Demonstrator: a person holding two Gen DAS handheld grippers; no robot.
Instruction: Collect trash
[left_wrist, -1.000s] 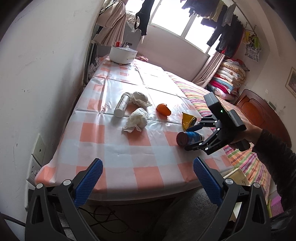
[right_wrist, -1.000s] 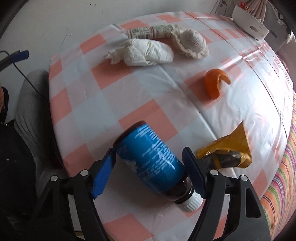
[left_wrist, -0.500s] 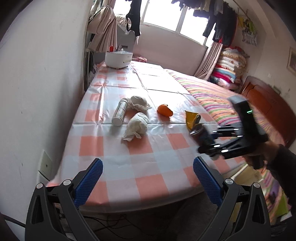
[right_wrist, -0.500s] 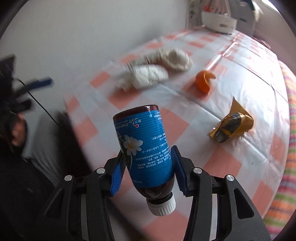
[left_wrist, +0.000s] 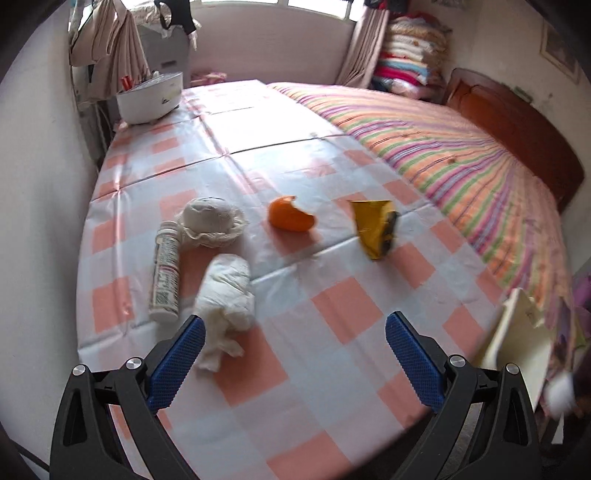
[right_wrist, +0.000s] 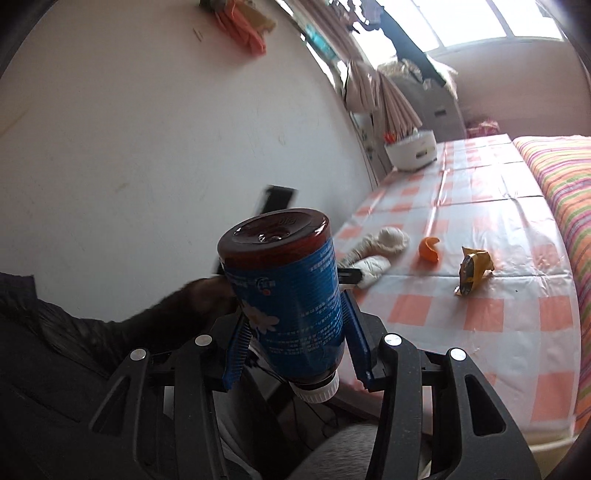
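My right gripper (right_wrist: 295, 343) is shut on a brown bottle with a blue label (right_wrist: 286, 295), cap toward the camera, held off the table's near end. My left gripper (left_wrist: 293, 356) is open and empty above the near part of the checked table (left_wrist: 351, 325). On the table lie a crumpled white tissue (left_wrist: 227, 291), a white tube bottle (left_wrist: 166, 271), a round white wad (left_wrist: 210, 219), an orange peel (left_wrist: 290, 219) and a yellow wrapper (left_wrist: 375, 229). In the right wrist view the peel (right_wrist: 429, 249) and wrapper (right_wrist: 472, 267) show too.
A white appliance (left_wrist: 149, 96) stands at the table's far left corner. A striped bed (left_wrist: 461, 155) runs along the table's right side. A white wall (left_wrist: 33, 184) bounds the left. A pale container (left_wrist: 517, 347) sits off the table's near right corner.
My right gripper has carried the bottle off the table and out of the left view. My left gripper has moved forward over the table toward the white tissue.
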